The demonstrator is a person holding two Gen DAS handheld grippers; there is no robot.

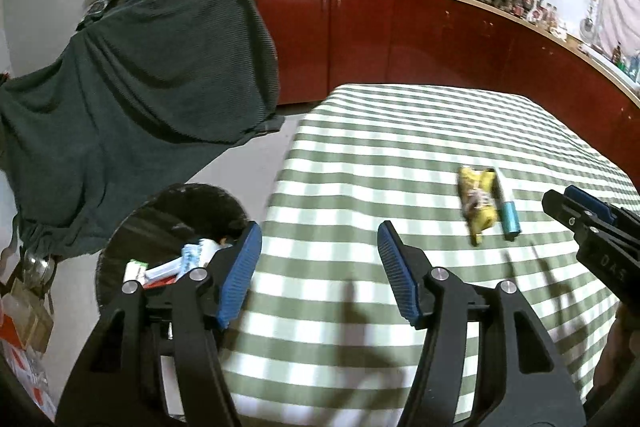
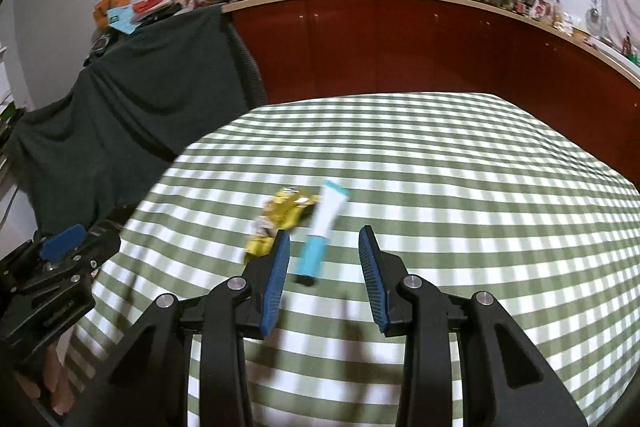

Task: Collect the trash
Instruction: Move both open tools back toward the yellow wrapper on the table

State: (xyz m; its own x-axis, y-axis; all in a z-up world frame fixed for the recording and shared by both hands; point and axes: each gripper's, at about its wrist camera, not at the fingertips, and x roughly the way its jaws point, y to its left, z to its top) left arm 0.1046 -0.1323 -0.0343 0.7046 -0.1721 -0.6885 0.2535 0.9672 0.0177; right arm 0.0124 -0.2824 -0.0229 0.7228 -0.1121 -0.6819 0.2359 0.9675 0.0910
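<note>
A yellow snack wrapper (image 1: 478, 203) and a white tube with a teal cap (image 1: 507, 211) lie side by side on the green-checked table (image 1: 360, 155). My left gripper (image 1: 318, 247) is open and empty over the table's left edge, beside a black trash bin (image 1: 168, 223) on the floor that holds several wrappers. My right gripper (image 2: 324, 251) is open and empty, just short of the tube (image 2: 320, 231), with the wrapper (image 2: 280, 217) to its left. The right gripper also shows in the left wrist view (image 1: 576, 207), and the left gripper in the right wrist view (image 2: 68, 239).
A dark green cloth (image 1: 140, 87) drapes over furniture left of the table. Red cabinets (image 1: 400, 35) with a counter of pots and bottles run behind. Boxes (image 1: 24, 327) sit on the floor at the far left.
</note>
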